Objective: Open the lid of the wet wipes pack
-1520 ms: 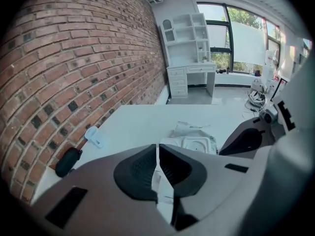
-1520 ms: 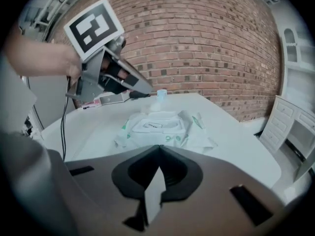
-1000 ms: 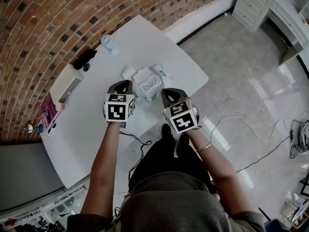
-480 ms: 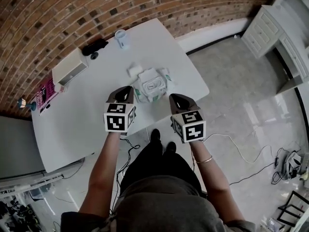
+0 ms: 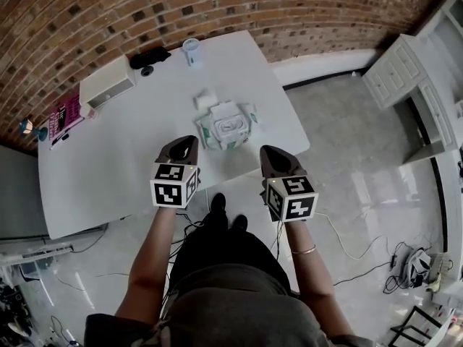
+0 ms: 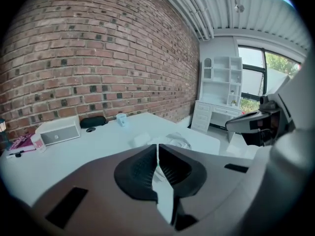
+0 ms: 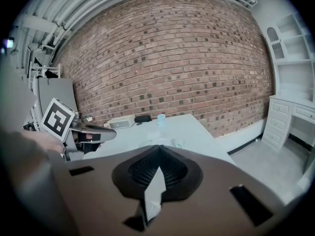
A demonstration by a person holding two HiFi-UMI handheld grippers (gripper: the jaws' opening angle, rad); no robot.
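Observation:
The wet wipes pack [image 5: 227, 125], white with green edges and an oval lid on top, lies in the middle of the white table [image 5: 130, 157]. The lid is too small to tell whether it is open. My left gripper [image 5: 182, 144] hangs shut over the table's near edge, short of the pack and to its left, with nothing in it. My right gripper [image 5: 269, 152] is shut and empty too, near the table's edge, to the pack's right. The left gripper view shows its jaws [image 6: 157, 147] closed, with the pack [image 6: 176, 140] beyond them. Past the right gripper's closed tips [image 7: 158, 149] lies the pack [image 7: 156, 143].
Along the brick wall stand a white box [image 5: 107, 85], a black case [image 5: 150, 55] and a pale cup [image 5: 192, 49]. A pink booklet [image 5: 61, 118] lies at the far left, a small white item [image 5: 205, 100] behind the pack. White cabinets [image 5: 398, 71] and floor cables [image 5: 405, 266] are at the right.
Both grippers have drawn back from beside the pack toward the table's near edge, still shut. The head view has swung, so the table now sits higher and further left in it.

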